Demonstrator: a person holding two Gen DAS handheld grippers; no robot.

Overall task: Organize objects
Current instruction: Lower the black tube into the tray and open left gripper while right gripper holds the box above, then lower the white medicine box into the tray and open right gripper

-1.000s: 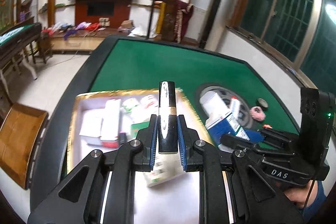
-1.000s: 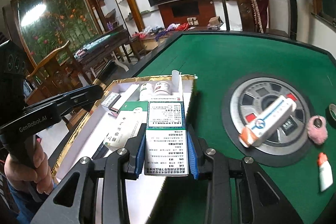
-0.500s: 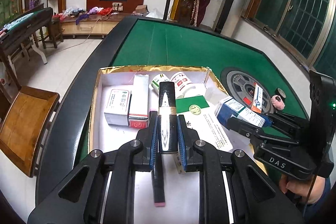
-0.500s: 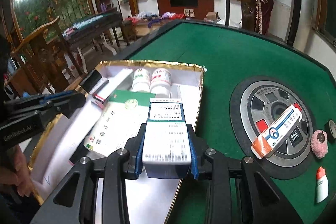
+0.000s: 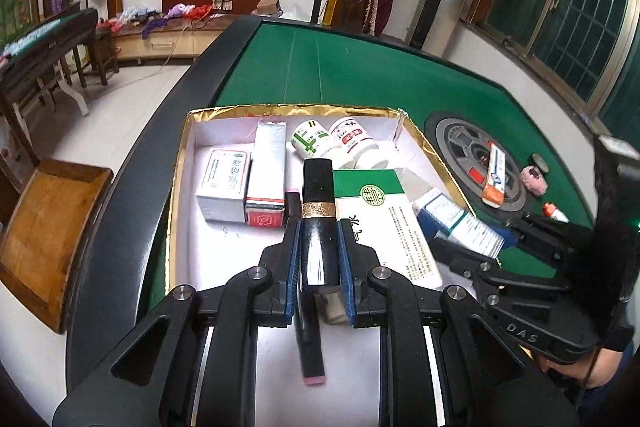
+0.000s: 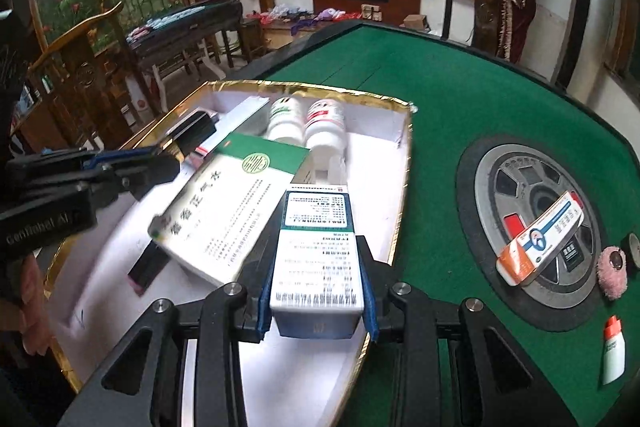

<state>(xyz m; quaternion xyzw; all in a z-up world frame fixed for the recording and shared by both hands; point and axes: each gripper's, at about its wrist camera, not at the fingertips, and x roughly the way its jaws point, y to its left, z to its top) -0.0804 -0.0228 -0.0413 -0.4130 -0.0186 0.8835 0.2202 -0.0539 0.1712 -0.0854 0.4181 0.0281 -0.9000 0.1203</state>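
My left gripper is shut on a black tube with a gold band, held over the gold-rimmed white tray. My right gripper is shut on a blue-and-white medicine box, held over the tray's right part. In the tray lie a large green-and-white box, two white bottles, two small boxes and a black stick with pink ends. The right gripper and its box also show in the left wrist view.
On the green felt table a round metal centre plate carries an orange-and-white tube box. A pink fluffy ball and a small white bottle with an orange cap lie right of it. A wooden chair stands at the left.
Both grippers have drawn back and tilted down over the tray, each holding its object. The tray contents now show more fully.
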